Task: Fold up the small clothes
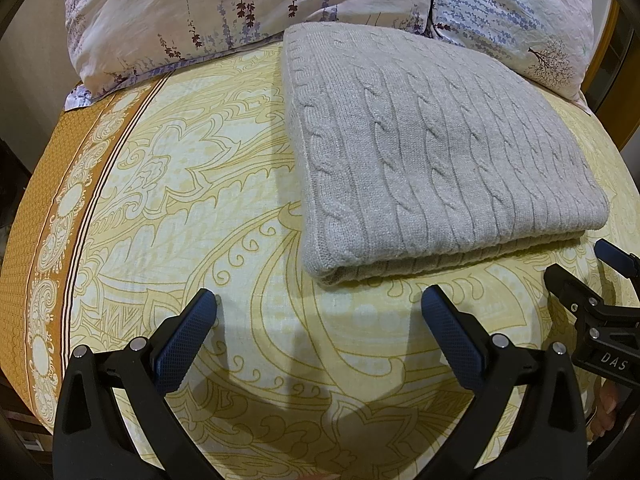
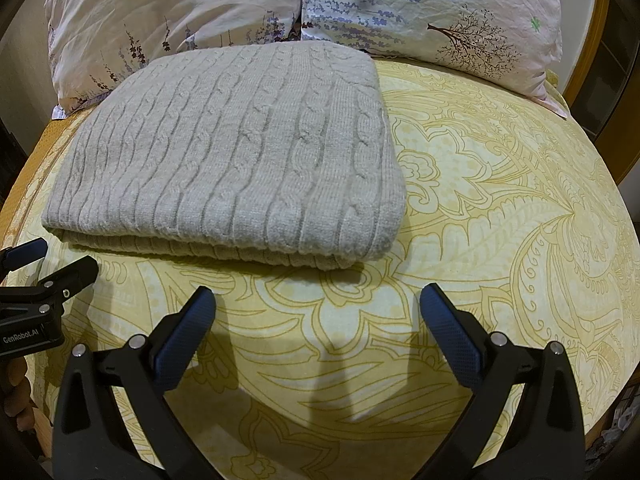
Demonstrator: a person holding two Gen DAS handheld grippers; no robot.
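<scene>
A grey cable-knit sweater [image 1: 436, 152] lies folded into a thick rectangle on the yellow patterned bedsheet [image 1: 224, 216]. It also shows in the right wrist view [image 2: 236, 152]. My left gripper [image 1: 320, 300] is open and empty, hovering just short of the sweater's near folded edge. My right gripper [image 2: 318, 300] is open and empty, near the sweater's near right corner. The right gripper also shows at the right edge of the left wrist view [image 1: 588, 272]. The left gripper shows at the left edge of the right wrist view [image 2: 48, 264].
Two floral pillows [image 1: 240, 12] [image 2: 440, 12] lie along the head of the bed behind the sweater. The sheet's brown patterned border [image 1: 52, 208] runs along the bed's left edge. A wooden bed frame [image 2: 600, 60] shows at the right.
</scene>
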